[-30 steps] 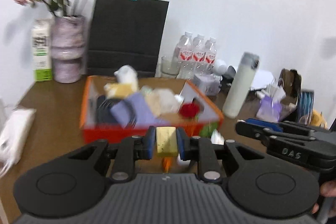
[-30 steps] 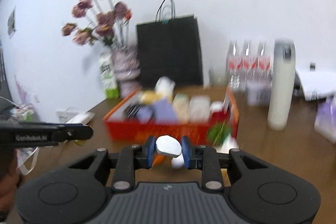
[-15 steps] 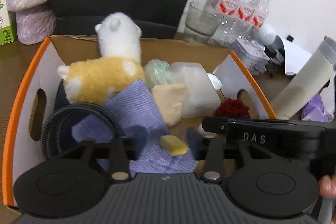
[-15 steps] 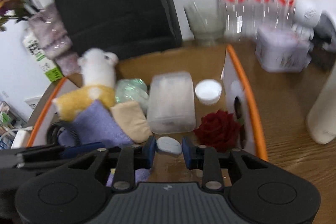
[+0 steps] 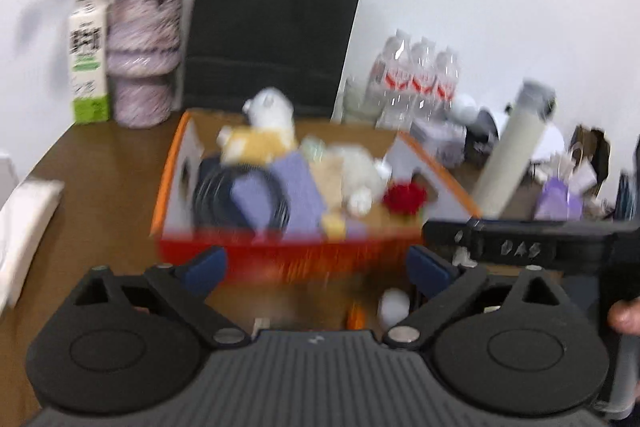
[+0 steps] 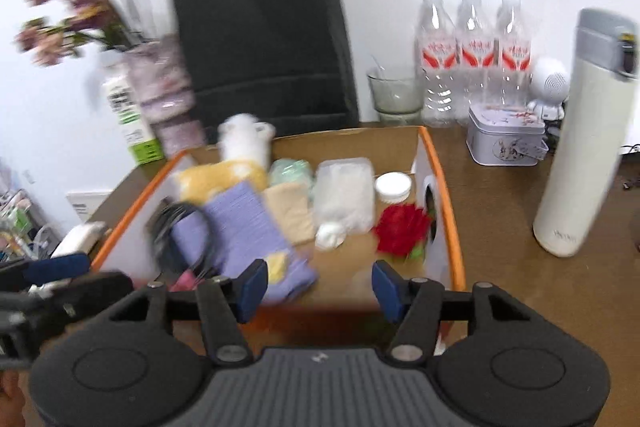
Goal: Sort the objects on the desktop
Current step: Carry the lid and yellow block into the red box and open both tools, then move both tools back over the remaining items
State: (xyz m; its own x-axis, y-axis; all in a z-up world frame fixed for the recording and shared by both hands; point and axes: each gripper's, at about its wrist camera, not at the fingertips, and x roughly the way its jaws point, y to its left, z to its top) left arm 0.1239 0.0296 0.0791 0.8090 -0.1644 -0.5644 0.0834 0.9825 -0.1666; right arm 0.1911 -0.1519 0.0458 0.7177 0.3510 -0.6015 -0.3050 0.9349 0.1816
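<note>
An orange-rimmed cardboard box (image 5: pixel 170 183) (image 6: pixel 448 203) holds a plush toy, a purple cloth (image 6: pixel 244 223), a black cable, a red rose (image 6: pixel 400 227) and more. A small yellow block (image 5: pixel 334 225) (image 6: pixel 276 265) lies on the cloth near the front wall. A white pebble-like piece (image 5: pixel 360 203) (image 6: pixel 330 237) lies beside the rose. My left gripper (image 5: pixel 316 267) hangs before the box's front wall, jaws opening wide, nothing between them. My right gripper (image 6: pixel 318 285) is over the front wall, jaws opening and empty. The picture is blurred.
A white round piece (image 5: pixel 394 305) and an orange bit (image 5: pixel 354 315) lie on the table before the box. A tall white flask (image 6: pixel 584 131), water bottles (image 6: pixel 476 59), a tin (image 6: pixel 506 137) and a glass stand right; a black bag (image 5: pixel 272 27), vase and carton behind.
Both grippers carried their pieces over the box and let go: the yellow block first, then the white piece. Both have since pulled back toward the front wall with jaws open.
</note>
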